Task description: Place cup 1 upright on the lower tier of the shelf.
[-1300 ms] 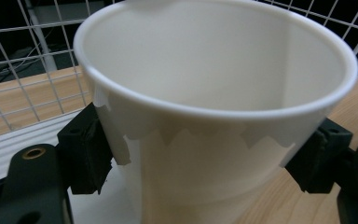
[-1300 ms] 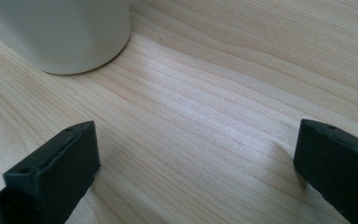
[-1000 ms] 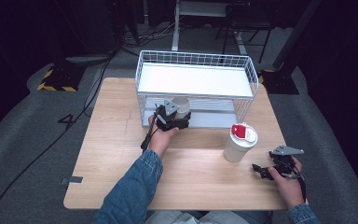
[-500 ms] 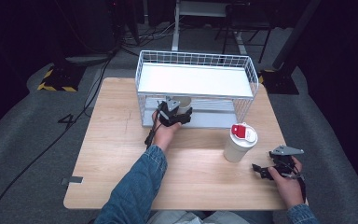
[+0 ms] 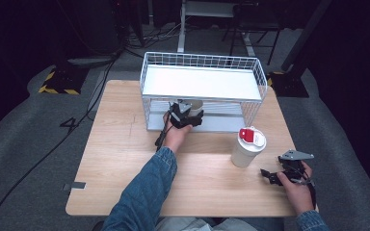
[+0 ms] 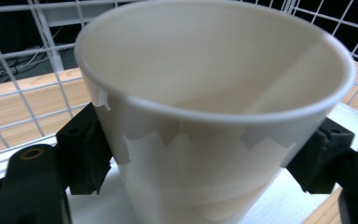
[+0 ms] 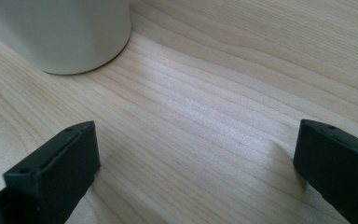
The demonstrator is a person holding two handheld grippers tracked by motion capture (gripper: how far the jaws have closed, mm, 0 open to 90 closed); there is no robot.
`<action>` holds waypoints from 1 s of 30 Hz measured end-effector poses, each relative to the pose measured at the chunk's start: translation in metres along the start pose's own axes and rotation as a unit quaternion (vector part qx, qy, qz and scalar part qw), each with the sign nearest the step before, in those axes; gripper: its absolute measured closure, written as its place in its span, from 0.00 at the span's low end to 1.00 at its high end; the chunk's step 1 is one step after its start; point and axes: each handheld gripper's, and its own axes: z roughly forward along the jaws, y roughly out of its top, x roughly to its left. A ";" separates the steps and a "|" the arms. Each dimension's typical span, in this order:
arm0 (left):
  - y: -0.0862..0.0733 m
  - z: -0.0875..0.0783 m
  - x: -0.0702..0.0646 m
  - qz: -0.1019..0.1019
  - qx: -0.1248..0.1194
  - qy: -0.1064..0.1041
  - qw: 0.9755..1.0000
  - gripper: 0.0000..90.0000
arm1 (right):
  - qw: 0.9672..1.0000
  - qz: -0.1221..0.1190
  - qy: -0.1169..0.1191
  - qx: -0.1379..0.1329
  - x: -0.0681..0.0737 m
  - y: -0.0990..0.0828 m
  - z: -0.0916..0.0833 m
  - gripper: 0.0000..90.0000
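A white paper cup (image 6: 214, 116) stands upright between the pads of my left gripper (image 6: 205, 158), on the lower white shelf of the wire rack (image 5: 202, 82). The jaws have just been opening a little, and both pads still touch the cup's sides. From above, the left gripper (image 5: 189, 115) reaches under the rack's top shelf, with the cup (image 5: 195, 103) just ahead of it. My right gripper (image 5: 271, 176) rests low over the table at the front right, open with nothing between its fingers. Its own view has the gripper (image 7: 196, 158) over bare wood.
A white cup with a red-and-white lid (image 5: 248, 147) stands on the wooden table (image 5: 120, 144), just left of the right gripper; its base (image 7: 60, 32) is close ahead in the right gripper view. The rack's wire walls surround the left gripper.
The left hand has pushed the cup forward and slightly down, under the rack's top shelf. The right hand has not moved.
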 end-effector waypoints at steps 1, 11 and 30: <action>0.000 0.000 -0.001 -0.001 0.000 0.004 1.000 0.20 | 1.000 0.001 -0.002 0.000 0.000 0.000 0.000 0.00; 0.002 -0.002 0.000 -0.016 -0.003 -0.004 1.000 0.17 | 1.000 0.003 -0.004 0.000 0.001 0.000 0.000 0.00; 0.009 -0.019 -0.003 -0.005 -0.027 -0.017 0.999 0.17 | 1.000 0.003 -0.003 0.000 0.001 0.000 0.000 0.00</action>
